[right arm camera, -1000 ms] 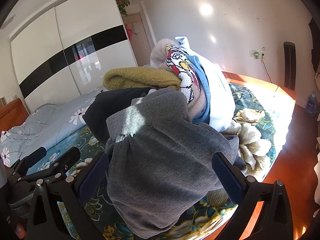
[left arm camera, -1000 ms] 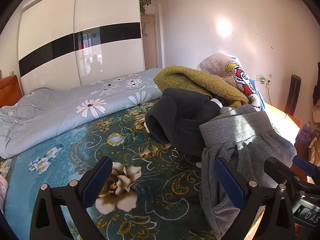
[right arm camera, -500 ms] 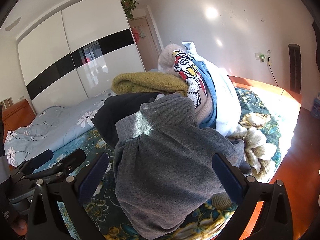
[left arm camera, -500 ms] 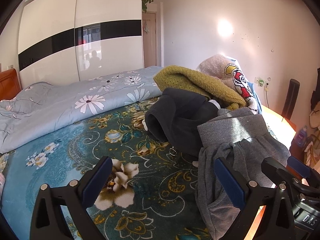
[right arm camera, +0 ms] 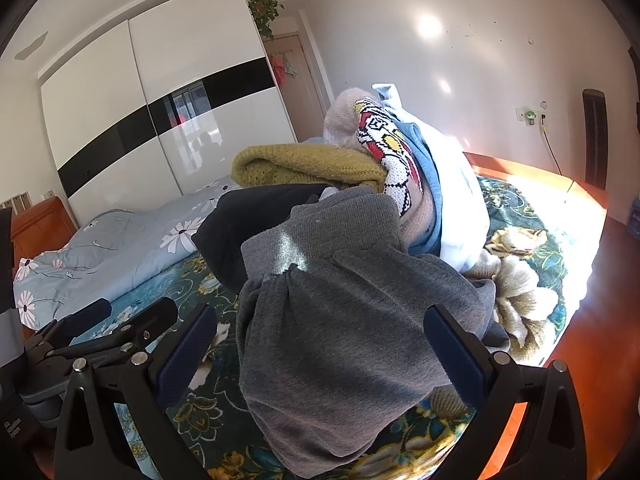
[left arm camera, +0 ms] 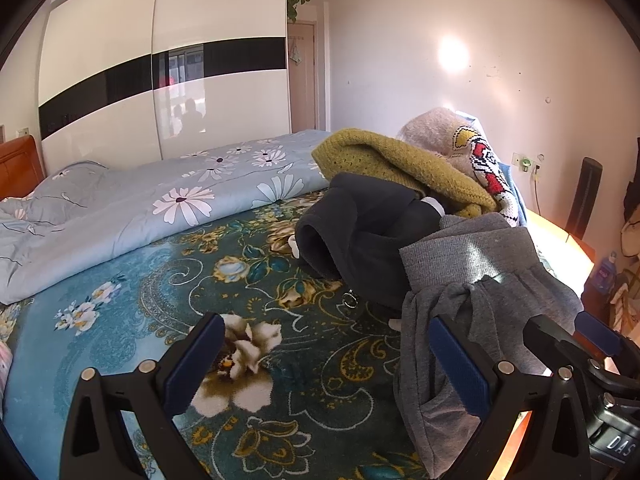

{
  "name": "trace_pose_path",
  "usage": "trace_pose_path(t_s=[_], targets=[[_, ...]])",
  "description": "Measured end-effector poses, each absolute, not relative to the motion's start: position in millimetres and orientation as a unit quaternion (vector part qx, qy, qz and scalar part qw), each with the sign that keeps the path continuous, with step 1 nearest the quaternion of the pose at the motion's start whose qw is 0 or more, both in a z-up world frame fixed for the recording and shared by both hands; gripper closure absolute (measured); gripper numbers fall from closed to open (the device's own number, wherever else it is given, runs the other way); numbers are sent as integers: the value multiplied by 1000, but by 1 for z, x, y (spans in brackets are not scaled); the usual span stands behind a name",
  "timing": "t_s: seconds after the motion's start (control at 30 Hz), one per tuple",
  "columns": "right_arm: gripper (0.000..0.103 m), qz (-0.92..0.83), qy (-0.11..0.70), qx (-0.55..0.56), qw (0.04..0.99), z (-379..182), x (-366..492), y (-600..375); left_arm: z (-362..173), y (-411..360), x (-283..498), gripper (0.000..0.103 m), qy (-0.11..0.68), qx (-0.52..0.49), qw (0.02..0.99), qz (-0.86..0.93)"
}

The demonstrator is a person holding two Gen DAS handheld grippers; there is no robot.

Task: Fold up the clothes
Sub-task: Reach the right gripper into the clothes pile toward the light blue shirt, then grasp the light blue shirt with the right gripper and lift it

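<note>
Both grippers slightly raised, grey garment [right arm camera: 340, 320] ahead of right gripper [right arm camera: 320, 356].

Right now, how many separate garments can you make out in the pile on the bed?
At least 6: grey sweatshirt in front, black garment behind it, mustard knit on top, patterned fuzzy sweater, blue garment, white one rightmost. More may be buried.

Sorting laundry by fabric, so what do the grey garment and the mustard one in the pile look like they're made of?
Grey garment: looks like matte sweatshirt jersey, probably cotton blend, with a ribbed band and soft gathers. Mustard one: a chunky open-stitch knit, likely wool or acrylic; the coarse loops show. Fibre content can't be confirmed by sight.
</note>
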State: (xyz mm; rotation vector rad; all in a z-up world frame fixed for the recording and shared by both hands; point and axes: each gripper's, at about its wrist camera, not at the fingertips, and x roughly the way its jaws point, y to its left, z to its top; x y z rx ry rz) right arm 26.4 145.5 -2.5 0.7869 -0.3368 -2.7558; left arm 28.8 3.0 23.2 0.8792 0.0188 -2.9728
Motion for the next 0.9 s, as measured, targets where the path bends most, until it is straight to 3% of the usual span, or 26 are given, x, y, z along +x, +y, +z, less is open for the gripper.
trace_pose_path(t_s=[0.2,0.4,0.57,0.7,0.8,0.9], targets=[[0,-944,-119,277,133,-6,24,144,22,0,29,0,8,276,22,-961],[0,-956,-60,247,145,24,5,151,24,-16,30,0,25,260,2,-965],[0,-973,-11,201,111,77,-49,174,31,-42,27,0,52,248,0,-967],[1,-966,-7,240,97,94,-126,196,30,-63,28,0,72,251,2,-965],[7,-958,-31,276,70,98,-180,212,25,-77,24,0,89,265,-3,-960],[23,-948,-70,307,53,93,-227,221,17,-85,19,0,96,277,4,-956]])
